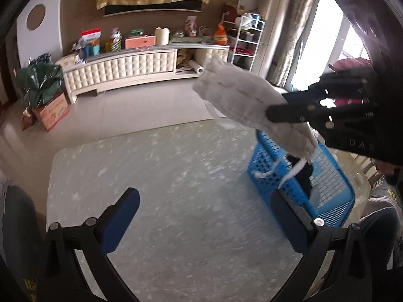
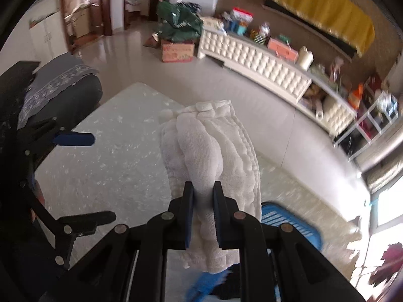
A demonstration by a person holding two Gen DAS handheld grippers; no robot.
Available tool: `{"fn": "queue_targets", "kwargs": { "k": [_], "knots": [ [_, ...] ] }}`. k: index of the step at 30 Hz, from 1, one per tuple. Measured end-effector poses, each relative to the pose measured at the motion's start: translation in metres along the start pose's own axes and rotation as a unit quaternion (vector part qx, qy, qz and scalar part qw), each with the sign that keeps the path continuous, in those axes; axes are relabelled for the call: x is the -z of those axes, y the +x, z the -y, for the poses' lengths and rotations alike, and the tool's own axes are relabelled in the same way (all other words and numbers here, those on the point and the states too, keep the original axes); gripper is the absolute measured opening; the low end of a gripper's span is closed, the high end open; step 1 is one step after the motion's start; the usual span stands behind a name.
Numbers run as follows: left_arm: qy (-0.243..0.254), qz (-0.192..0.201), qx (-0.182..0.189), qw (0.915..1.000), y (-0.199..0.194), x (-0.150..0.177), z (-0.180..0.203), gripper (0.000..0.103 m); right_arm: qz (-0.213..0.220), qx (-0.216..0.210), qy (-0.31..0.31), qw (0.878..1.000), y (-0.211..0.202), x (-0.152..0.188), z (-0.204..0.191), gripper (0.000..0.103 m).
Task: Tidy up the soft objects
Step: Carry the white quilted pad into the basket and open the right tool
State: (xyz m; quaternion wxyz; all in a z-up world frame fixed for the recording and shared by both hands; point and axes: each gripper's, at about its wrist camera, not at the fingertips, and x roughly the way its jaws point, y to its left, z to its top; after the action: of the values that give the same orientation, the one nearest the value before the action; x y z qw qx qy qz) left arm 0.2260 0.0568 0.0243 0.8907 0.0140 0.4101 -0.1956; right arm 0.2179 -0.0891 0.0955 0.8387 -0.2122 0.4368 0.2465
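- The white cloth is a soft, gauzy woven fabric, matt, with puckered quilted ridges and loose string ends.
- The blue basket is moulded plastic with an open lattice wall and a slight sheen.
- The tabletop looks like pale polished stone, speckled with white flakes, smooth.
- The right gripper is matt black plastic with bright metal screw heads; its pads are dull blue rubbery strips.
- The floor is glossy tile.
- The cabinet front is tufted cream padding.
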Motion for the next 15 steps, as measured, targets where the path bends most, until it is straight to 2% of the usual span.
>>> {"fn": "queue_targets", "kwargs": {
  "k": [6,12,15],
  "knots": [
    [0.02,-0.008,-0.001,0.9998,0.003,-0.009,0.025,0.103,0.013,0.0,-0.054,0.998,0.012,0.023,0.031,0.013],
    [0.041,-0.02,-0.004,0.9989,0.008,-0.016,0.046,0.103,0.003,-0.015,-0.036,0.999,0.019,0.053,0.064,0.013],
    [0.045,-0.024,0.005,0.9987,0.016,-0.022,0.056,0.103,-0.007,-0.017,-0.034,0.999,0.012,0.07,0.067,0.013]
  ]
}}
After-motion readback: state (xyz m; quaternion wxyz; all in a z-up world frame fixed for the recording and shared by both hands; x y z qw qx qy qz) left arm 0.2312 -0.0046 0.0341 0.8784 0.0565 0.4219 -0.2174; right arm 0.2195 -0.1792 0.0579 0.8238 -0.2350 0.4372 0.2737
